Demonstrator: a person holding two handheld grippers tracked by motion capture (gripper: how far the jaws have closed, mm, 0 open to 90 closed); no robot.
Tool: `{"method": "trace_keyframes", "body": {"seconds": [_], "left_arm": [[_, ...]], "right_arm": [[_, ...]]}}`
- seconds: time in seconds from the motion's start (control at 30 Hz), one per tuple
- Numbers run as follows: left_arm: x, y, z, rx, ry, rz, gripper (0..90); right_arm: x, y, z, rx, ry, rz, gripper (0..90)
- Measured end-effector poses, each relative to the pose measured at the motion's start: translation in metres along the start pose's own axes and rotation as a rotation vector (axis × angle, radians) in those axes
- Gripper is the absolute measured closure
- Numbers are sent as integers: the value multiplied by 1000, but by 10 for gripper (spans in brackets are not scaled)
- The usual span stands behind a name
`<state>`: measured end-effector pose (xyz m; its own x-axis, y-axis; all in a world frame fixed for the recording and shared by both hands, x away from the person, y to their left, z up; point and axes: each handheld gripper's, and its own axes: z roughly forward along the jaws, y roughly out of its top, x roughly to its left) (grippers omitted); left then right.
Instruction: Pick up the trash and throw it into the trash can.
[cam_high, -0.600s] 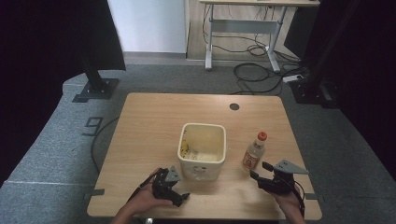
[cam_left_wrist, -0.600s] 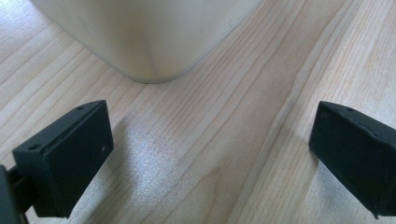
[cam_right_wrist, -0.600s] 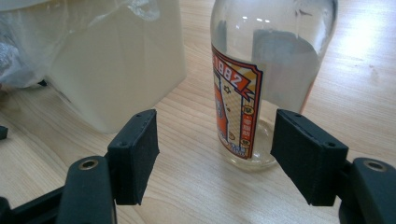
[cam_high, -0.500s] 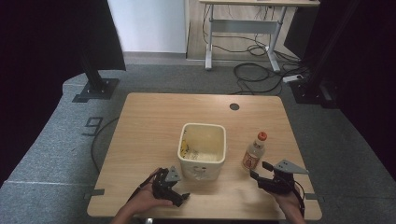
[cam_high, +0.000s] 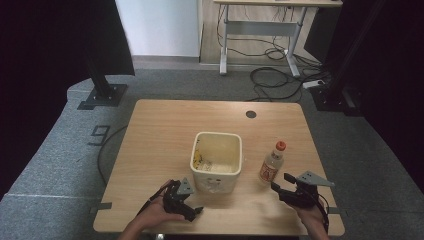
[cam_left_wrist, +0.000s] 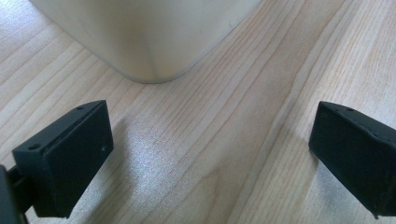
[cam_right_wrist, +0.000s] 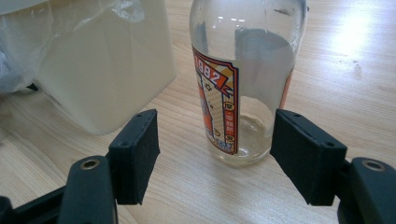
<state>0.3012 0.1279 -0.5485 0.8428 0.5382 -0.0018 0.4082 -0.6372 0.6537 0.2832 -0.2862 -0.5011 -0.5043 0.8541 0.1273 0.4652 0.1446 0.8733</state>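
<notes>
A cream square bin (cam_high: 216, 160) stands in the middle of the wooden table (cam_high: 165, 125), with a clear bag and some scraps inside. To its right stands an empty clear glass bottle (cam_high: 272, 164) with an orange cap and an orange label. My right gripper (cam_high: 281, 181) is open just in front of the bottle. In the right gripper view the bottle (cam_right_wrist: 243, 79) stands upright just past the open right gripper (cam_right_wrist: 222, 156), touching neither pad. My left gripper (cam_high: 191, 200) is open near the bin's front left corner. The bin's rounded corner (cam_left_wrist: 140, 32) lies ahead of the left gripper (cam_left_wrist: 210, 154), with bare wood between its jaws.
A dark round cable hole (cam_high: 251, 114) sits near the table's far edge. The table's front edge runs close under both hands. On the floor beyond are black stand bases (cam_high: 102, 95), a desk frame (cam_high: 260, 30) and loose cables (cam_high: 280, 75).
</notes>
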Motion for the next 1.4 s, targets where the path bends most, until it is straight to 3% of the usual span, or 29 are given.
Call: {"method": "trace_keyframes", "body": {"seconds": [0.4, 0.57, 0.73, 0.83, 1.0, 1.4], "left_arm": [[0, 0, 0, -1, -1, 0, 0], [0, 0, 0, 1, -2, 1, 0], [0, 0, 0, 0, -2, 1, 0], [0, 1, 1, 1, -3, 1, 0], [0, 1, 1, 0, -3, 0, 0], [0, 1, 1, 0, -3, 1, 0]], "right_arm": [[-2, -3, 2, 22, -15, 7, 322], [3, -9, 8, 66, -7, 0, 322], [12, -14, 18, 139, 29, -34, 319], [22, -16, 24, 179, 31, -101, 318], [24, -13, 23, 171, 34, -113, 319], [14, -11, 14, 137, 12, -61, 323]]}}
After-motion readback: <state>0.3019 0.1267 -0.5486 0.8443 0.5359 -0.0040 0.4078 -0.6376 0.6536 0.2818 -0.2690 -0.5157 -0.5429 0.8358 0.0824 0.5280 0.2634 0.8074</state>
